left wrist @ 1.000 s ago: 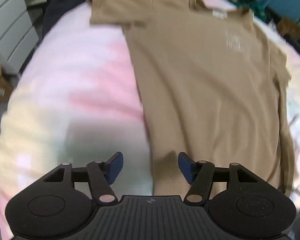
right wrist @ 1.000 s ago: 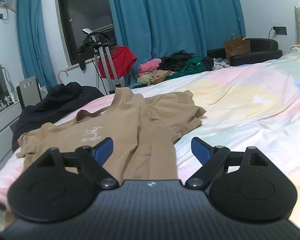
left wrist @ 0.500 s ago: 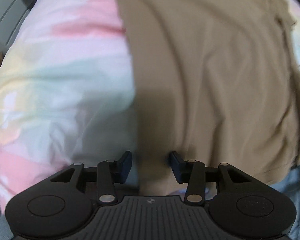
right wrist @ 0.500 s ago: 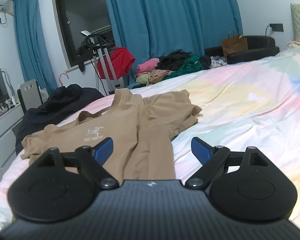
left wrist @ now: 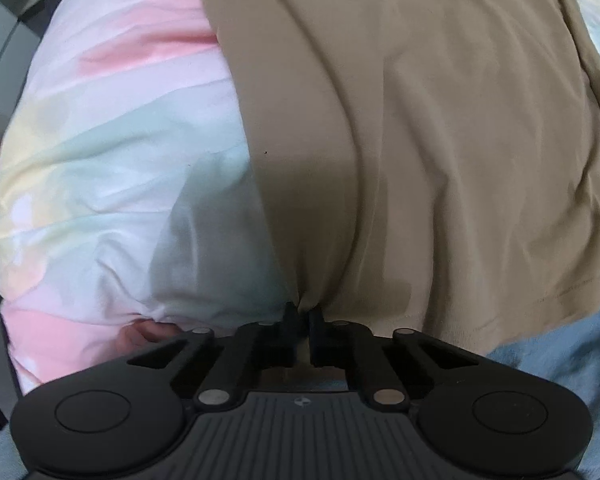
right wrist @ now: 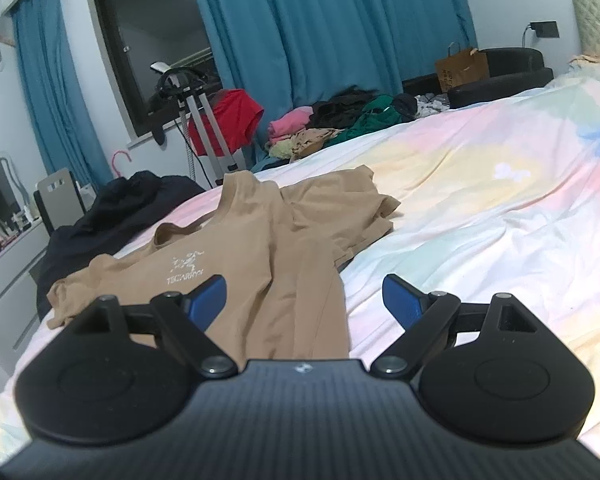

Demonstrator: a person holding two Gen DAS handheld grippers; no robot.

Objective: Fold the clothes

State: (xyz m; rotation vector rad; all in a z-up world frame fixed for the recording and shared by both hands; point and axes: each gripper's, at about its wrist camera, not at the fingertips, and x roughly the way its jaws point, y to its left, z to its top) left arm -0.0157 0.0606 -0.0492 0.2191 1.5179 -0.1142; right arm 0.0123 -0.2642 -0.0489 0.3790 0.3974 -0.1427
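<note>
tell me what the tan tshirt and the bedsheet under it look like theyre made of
The tan t-shirt looks like a soft matte knit, probably cotton jersey: it drapes in loose rounded folds, shows a stitched hem, and bunches where the left gripper pinches its corner. The bedsheet looks like a thin, smooth woven fabric with a faint sheen and fine sharp creases; whether cotton or a blend cannot be told.

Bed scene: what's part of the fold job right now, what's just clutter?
In play:
tan T-shirt
left gripper, pinching its hem corner
right gripper, open

Clutter:
clothes pile
dark garment
paper bag
</note>
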